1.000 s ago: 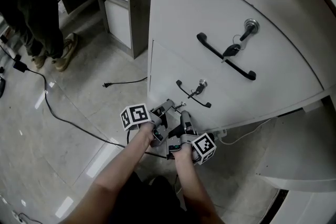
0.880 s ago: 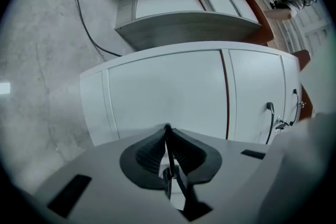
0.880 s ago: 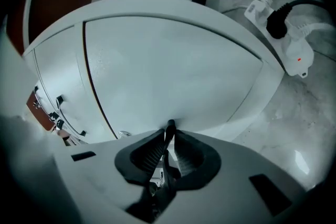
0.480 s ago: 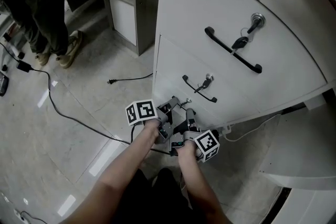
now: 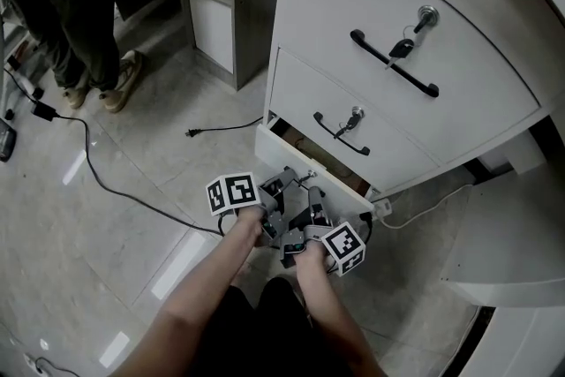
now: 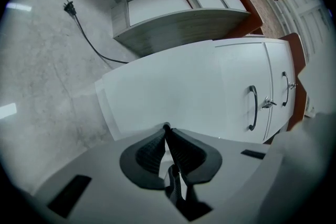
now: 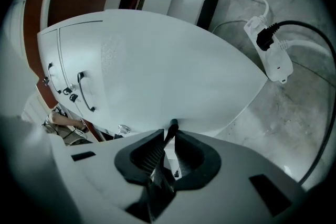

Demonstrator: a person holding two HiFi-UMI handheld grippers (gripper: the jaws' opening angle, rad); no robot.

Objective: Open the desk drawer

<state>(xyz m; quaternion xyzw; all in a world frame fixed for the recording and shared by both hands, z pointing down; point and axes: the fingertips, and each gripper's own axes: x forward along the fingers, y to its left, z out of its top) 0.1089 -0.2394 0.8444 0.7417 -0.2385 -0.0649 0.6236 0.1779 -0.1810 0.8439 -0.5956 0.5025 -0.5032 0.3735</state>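
Observation:
A white desk pedestal has three drawers. Its bottom drawer (image 5: 275, 147) stands pulled out a little, with a brown gap (image 5: 320, 162) showing above its front. My left gripper (image 5: 281, 190) and right gripper (image 5: 309, 206) sit side by side at that drawer's black handle, which they mostly hide in the head view. Both pairs of jaws have just been closing with the handle between them. In the left gripper view the left gripper (image 6: 166, 128) is shut on the thin bar before the white drawer front (image 6: 173, 92). The right gripper (image 7: 171, 126) pinches the same bar.
Above are the middle drawer's handle (image 5: 341, 135) with a key (image 5: 356, 113) and the top drawer's handle (image 5: 394, 64). A white power strip (image 5: 381, 209) lies at the pedestal's foot. A black cable (image 5: 132, 200) crosses the floor. A person's shoes (image 5: 119, 82) stand at the far left.
The bottom drawer has slid out of the pedestal and a gap now shows above it. Both grippers have drawn back toward me with its handle.

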